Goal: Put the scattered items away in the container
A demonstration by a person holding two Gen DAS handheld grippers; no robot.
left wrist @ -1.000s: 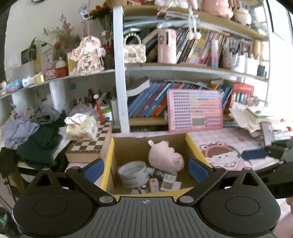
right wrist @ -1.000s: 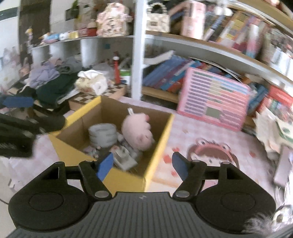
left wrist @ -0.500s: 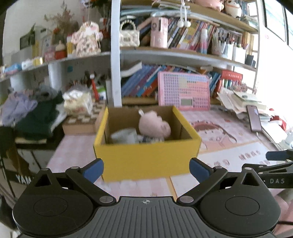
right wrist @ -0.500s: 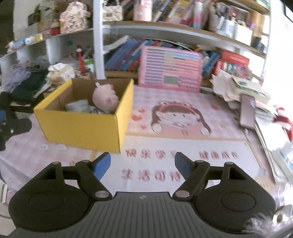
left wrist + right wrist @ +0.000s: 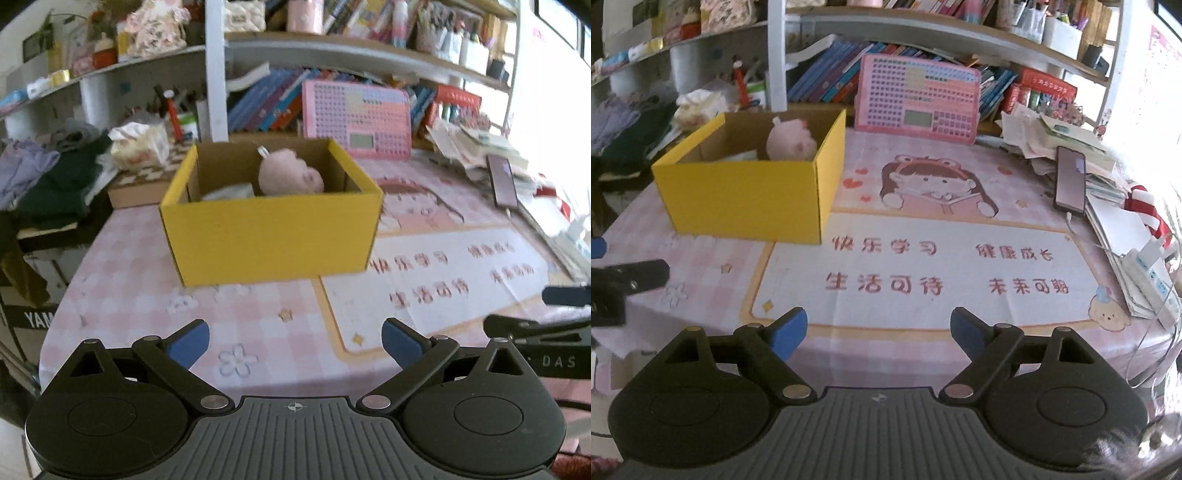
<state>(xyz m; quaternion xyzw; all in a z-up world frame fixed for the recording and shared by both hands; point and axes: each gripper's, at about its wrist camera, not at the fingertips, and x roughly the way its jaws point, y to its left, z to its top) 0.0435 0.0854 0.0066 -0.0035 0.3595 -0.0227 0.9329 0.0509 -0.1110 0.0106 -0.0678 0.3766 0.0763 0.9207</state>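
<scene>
Since the earlier frames both your tools have pulled back from over the yellow box (image 5: 271,236) and dropped toward the near edge of the desk (image 5: 155,295), and the right one's jaws have just been opening with nothing between them.

From the left wrist: your left tool (image 5: 293,341) hangs in front of the box, well apart from it, jaws spread wide and empty, touching nothing. The pink plush (image 5: 290,177) sits inside the box against its back wall; something pale lies beside it, too blurred to name.

From the right wrist: your right tool (image 5: 877,332) is also wide open and empty, hovering over the printed mat (image 5: 923,273) to the right of the box. The phone (image 5: 1071,181) lies far right of the box on a paper stack (image 5: 1108,221), with a cable trailing from it.

The risk, as I judge it: no loose item shows on the mat, so reaching again may snag that cable or tip the papers, and the two tools sit near enough to collide.
</scene>
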